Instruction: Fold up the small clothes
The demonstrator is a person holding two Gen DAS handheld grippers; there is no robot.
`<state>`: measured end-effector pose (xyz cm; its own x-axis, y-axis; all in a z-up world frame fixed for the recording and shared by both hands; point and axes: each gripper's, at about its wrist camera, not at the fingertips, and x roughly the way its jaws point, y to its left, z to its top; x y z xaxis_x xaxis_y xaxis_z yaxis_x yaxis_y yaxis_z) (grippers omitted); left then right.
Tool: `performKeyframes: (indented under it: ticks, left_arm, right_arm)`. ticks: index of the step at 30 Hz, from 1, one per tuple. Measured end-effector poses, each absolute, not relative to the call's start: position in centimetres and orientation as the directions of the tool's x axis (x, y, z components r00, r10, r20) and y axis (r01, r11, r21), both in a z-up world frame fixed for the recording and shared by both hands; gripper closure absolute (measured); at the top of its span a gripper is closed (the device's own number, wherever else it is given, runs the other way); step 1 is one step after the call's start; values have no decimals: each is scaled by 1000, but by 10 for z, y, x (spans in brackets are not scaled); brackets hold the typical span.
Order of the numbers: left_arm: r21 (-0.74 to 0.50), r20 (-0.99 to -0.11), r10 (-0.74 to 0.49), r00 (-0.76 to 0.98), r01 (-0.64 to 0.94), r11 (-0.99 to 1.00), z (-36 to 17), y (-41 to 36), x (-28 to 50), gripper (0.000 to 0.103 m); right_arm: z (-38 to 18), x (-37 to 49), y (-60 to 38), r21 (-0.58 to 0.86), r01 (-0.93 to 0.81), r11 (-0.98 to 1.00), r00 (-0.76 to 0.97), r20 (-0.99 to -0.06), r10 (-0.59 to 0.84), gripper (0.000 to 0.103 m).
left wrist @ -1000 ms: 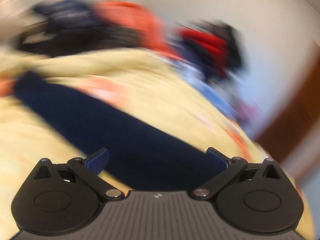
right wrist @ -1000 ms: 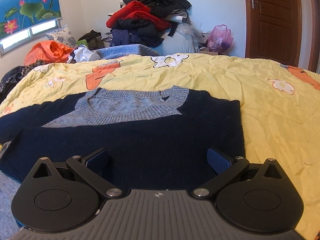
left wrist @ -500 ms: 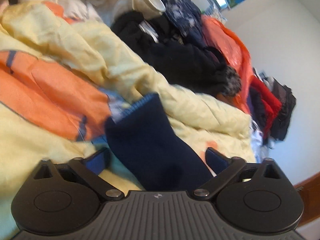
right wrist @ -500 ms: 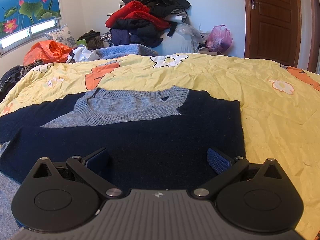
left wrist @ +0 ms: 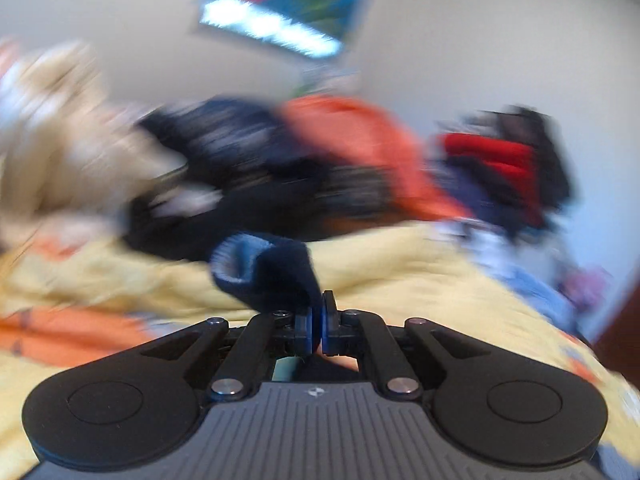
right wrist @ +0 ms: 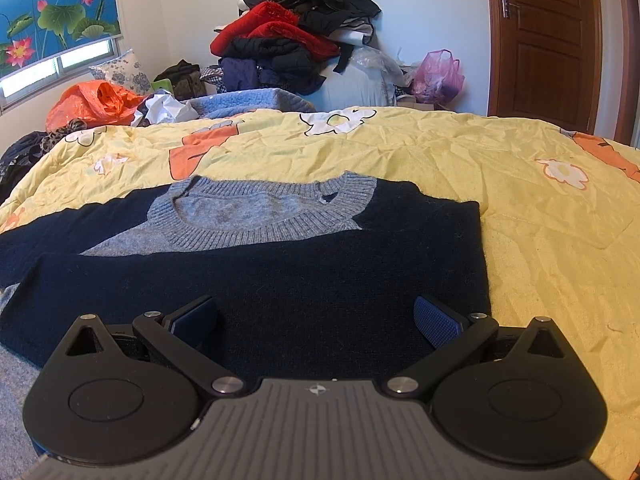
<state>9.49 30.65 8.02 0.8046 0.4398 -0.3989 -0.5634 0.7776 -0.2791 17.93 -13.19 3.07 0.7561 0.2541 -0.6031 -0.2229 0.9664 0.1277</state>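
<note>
A navy sweater (right wrist: 280, 264) with a grey ribbed collar (right wrist: 264, 216) lies flat on the yellow quilt (right wrist: 540, 232); one sleeve is folded across its body. My right gripper (right wrist: 316, 316) is open and empty, low over the sweater's near part. In the blurred left wrist view my left gripper (left wrist: 317, 320) is shut on the sweater's other sleeve near its cuff (left wrist: 264, 268), and the cuff is lifted above the quilt (left wrist: 400, 272).
Piles of clothes (right wrist: 292, 40) stand beyond the bed's far edge, with an orange bag (right wrist: 92, 104) at the left and a pink bag (right wrist: 438, 76) at the right. A brown door (right wrist: 548, 40) is at the far right. Dark clothes (left wrist: 240, 184) lie beyond the cuff.
My left gripper has closed on the sleeve near its cuff and lifted it, swinging its view upward. The right gripper and the sweater body have not moved.
</note>
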Motion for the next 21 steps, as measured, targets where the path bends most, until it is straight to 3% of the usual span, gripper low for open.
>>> performKeyframes:
  ticks: [3,5,8,11,13,14,16,17,18,21]
  left_arm:
    - [-212,-326,284,902,-362,908,93,211,104,99]
    - [-163,-332,148,932,-211,964,87,144,111,99]
    - [-99,-457,-26,889,-22,995,53,57,127,99]
    - [-23,-627,-95,773,104,994,16,1,141,97]
    - [111,-604,-42,796,137,984,12,-18,130,94]
    - [163,-575,-42,817,164,973,15,-23,120,85]
    - [193,-548,-76,833,214,958,22,-21,101,49]
    - [192,-530,-85,843,217,957,26,-17,92,11]
    - [182,-493,-90,865,204,962,30,-10,80,0]
    - [71,-448,-146,882,198,978,36,11,49,0]
  right_arm:
    - [31,179,-132,131,-223,966,756,-602,256,0]
    - [31,179,-133,136,-221,966,757,-600,258,0]
    - [32,178,-134,146,-219,965,758,-597,263,0]
    - [32,178,-138,168,-219,961,759,-590,276,0]
    - [32,177,-140,181,-218,959,759,-586,283,0]
    - [32,177,-140,183,-218,959,760,-584,285,0]
    - [32,177,-139,183,-218,959,760,-584,284,0]
    - [32,177,-140,184,-218,959,760,-584,285,0]
    - [32,177,-140,185,-218,958,760,-583,286,0]
    - [32,176,-140,191,-218,957,761,-581,289,0]
